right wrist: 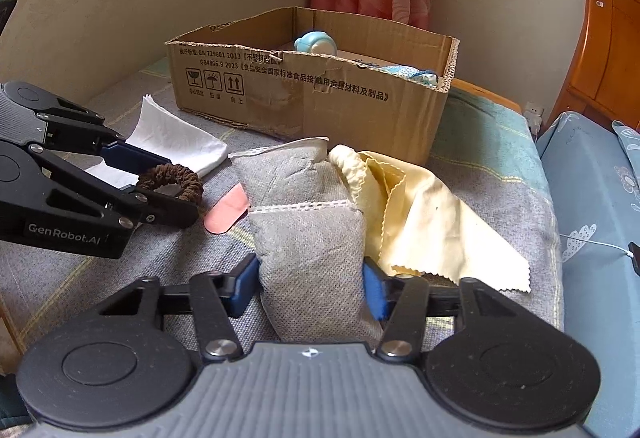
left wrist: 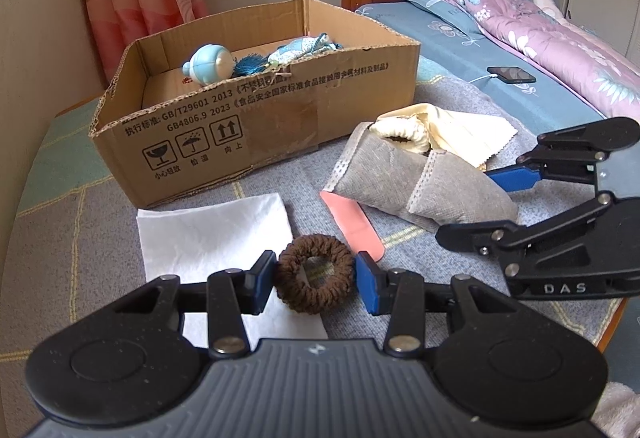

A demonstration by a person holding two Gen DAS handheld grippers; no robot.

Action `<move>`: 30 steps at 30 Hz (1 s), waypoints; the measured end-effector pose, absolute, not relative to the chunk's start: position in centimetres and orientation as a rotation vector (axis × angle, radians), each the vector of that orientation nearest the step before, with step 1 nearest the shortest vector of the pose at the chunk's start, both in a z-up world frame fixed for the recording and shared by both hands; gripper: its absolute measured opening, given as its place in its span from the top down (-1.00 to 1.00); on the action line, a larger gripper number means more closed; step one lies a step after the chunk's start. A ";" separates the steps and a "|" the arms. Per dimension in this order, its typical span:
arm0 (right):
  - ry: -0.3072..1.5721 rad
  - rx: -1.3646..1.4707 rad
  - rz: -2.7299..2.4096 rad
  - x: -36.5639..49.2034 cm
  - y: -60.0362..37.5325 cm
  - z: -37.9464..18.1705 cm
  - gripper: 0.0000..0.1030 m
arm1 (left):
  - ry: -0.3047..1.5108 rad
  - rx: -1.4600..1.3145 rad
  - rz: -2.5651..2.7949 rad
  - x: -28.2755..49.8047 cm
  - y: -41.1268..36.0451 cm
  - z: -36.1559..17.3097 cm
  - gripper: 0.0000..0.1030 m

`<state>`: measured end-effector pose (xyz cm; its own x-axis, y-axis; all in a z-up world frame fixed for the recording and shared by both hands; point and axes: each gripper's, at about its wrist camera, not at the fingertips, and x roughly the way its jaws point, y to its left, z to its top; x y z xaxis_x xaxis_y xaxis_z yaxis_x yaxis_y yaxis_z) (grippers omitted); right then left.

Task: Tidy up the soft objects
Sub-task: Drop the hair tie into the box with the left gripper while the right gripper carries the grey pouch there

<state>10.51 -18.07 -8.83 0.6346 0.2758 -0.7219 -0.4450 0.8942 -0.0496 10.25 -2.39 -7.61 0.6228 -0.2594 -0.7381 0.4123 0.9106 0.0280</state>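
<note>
A brown hair scrunchie (left wrist: 316,284) lies on the grey cloth, partly on a white tissue (left wrist: 212,234). My left gripper (left wrist: 316,284) has a pad on each side of the scrunchie, touching it; it also shows in the right wrist view (right wrist: 170,182). A grey fabric pouch (right wrist: 316,266) lies beside a second grey pouch (right wrist: 288,174). My right gripper (right wrist: 310,286) has its pads against both sides of the nearer pouch. An open cardboard box (left wrist: 280,118) behind holds a light blue toy (left wrist: 208,64) and a patterned sachet (left wrist: 300,48).
A pink strip (left wrist: 352,228) lies between scrunchie and pouches. A cream scrunchie (left wrist: 400,134) and a yellow cloth (right wrist: 432,222) lie behind the pouches. A bed with a phone (left wrist: 510,74) is at the right. Curtain and wall stand behind the box.
</note>
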 end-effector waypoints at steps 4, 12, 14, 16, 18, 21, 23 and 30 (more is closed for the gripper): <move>0.788 -0.219 0.406 10.4 -18.3 -8.5 0.06 | 0.814 0.198 -0.401 10.1 -2.4 -7.3 0.19; 0.763 -0.238 0.409 9.4 -18.5 -6.7 0.13 | 0.793 0.200 -0.451 9.5 -2.0 -5.0 0.20; 0.753 -0.240 0.413 9.2 -18.5 -6.1 0.13 | 0.785 0.201 -0.458 9.5 -1.8 -4.2 0.20; 0.751 -0.235 0.428 9.1 -18.6 -5.6 0.13 | 0.769 0.200 -0.458 9.7 -1.6 -3.3 0.20; 0.743 -0.235 0.436 9.0 -18.6 -5.2 0.13 | 0.743 0.206 -0.457 10.1 -1.4 -2.2 0.20; 0.728 -0.231 0.453 9.0 -18.7 -4.3 0.13 | 0.700 0.222 -0.447 11.3 -1.3 -0.5 0.20; 0.715 -0.226 0.462 9.0 -18.6 -3.8 0.13 | 0.672 0.249 -0.432 12.4 -1.2 0.4 0.20; 0.677 -0.243 0.468 9.5 -18.3 -2.2 0.13 | 0.627 0.274 -0.356 18.1 -0.6 2.1 0.20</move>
<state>9.54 -18.31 -2.25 0.6817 0.3350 -0.6505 -0.4899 0.8693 -0.0657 18.05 -0.65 2.08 0.7527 -0.2400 -0.6130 0.4037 0.9038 0.1418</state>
